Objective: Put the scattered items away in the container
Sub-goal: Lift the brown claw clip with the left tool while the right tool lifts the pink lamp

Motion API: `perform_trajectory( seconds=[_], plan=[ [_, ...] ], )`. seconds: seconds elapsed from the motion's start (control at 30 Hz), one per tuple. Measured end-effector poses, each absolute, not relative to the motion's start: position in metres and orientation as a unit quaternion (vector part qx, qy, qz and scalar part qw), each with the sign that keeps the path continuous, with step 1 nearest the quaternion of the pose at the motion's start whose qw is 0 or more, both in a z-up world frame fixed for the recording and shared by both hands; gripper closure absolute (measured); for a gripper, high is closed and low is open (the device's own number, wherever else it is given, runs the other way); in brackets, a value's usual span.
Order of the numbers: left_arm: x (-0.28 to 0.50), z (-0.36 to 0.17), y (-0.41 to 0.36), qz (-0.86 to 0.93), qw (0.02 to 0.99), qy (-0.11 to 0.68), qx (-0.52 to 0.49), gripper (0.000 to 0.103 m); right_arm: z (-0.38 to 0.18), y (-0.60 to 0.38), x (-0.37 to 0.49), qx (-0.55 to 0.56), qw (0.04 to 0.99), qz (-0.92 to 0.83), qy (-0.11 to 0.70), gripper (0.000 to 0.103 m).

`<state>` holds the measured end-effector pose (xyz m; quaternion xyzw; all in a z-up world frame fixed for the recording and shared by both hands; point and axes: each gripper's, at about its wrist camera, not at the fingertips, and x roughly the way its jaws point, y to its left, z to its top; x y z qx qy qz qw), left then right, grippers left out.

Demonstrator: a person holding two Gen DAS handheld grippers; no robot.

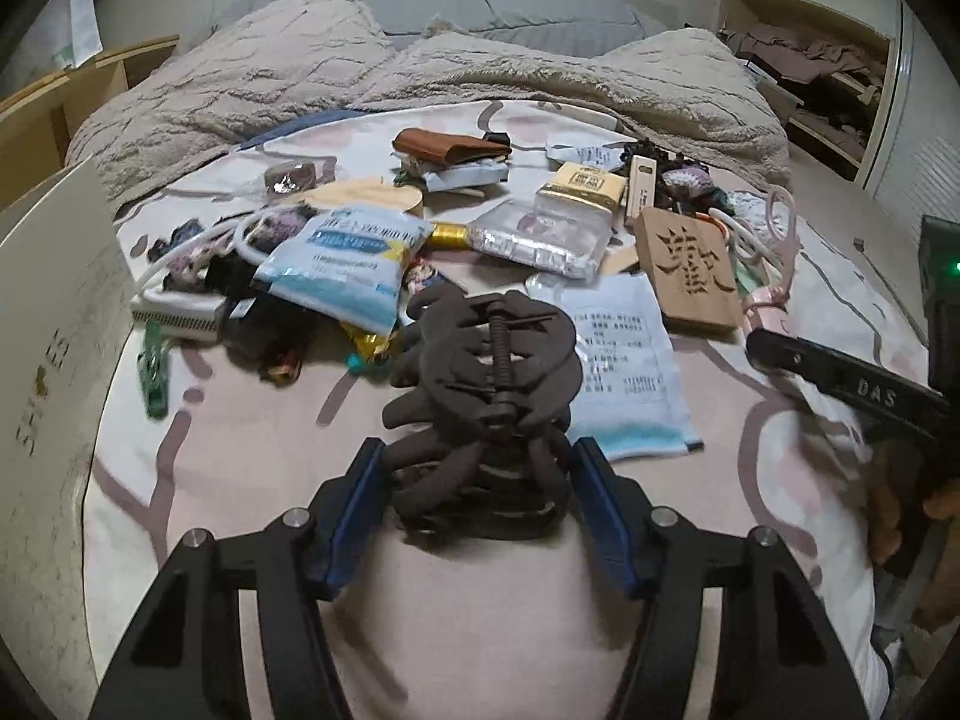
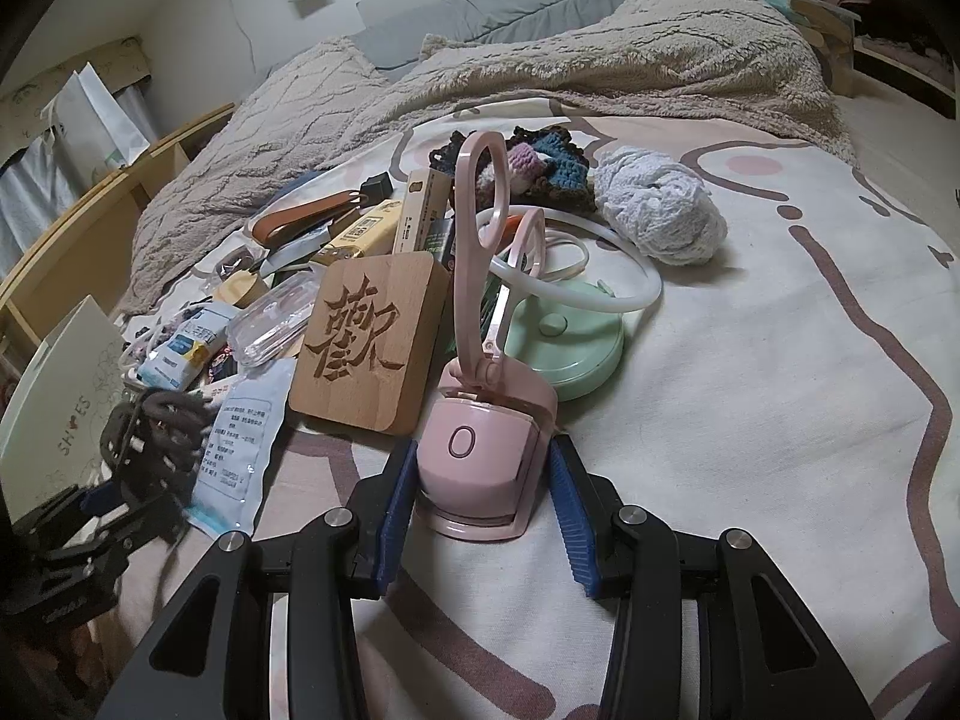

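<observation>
In the left wrist view a dark brown hair claw clip (image 1: 486,396) stands between the blue pads of my left gripper (image 1: 480,510), which is shut on its lower part. The same clip (image 2: 171,420) shows at the left of the right wrist view. My right gripper (image 2: 480,504) is shut on a pink gadget (image 2: 471,462) with an oval button, and pink loops (image 2: 480,192) rise from it. A white shoe box (image 1: 48,330) stands at the left edge of the bed. It also shows as the white box (image 2: 54,396) in the right wrist view.
Scattered items cover the bed sheet (image 1: 240,468): a carved wooden block (image 2: 372,342), a mask packet (image 1: 624,354), a blue-white packet (image 1: 348,264), a green peg (image 1: 156,372), a mint round case (image 2: 570,348) and white yarn (image 2: 660,204). A beige blanket (image 1: 360,78) is heaped behind.
</observation>
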<state>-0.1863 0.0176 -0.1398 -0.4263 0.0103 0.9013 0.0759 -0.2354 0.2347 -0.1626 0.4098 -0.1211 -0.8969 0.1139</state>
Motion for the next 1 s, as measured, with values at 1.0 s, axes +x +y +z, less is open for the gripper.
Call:
perform_trajectory(
  seconds=[1.0],
  plan=[
    [-0.074, -0.143, -0.026, 0.892, 0.081, -0.006, -0.444, 0.041, -0.155, 0.231, -0.192, 0.421, 0.126, -0.893, -0.095, 0.061]
  ],
)
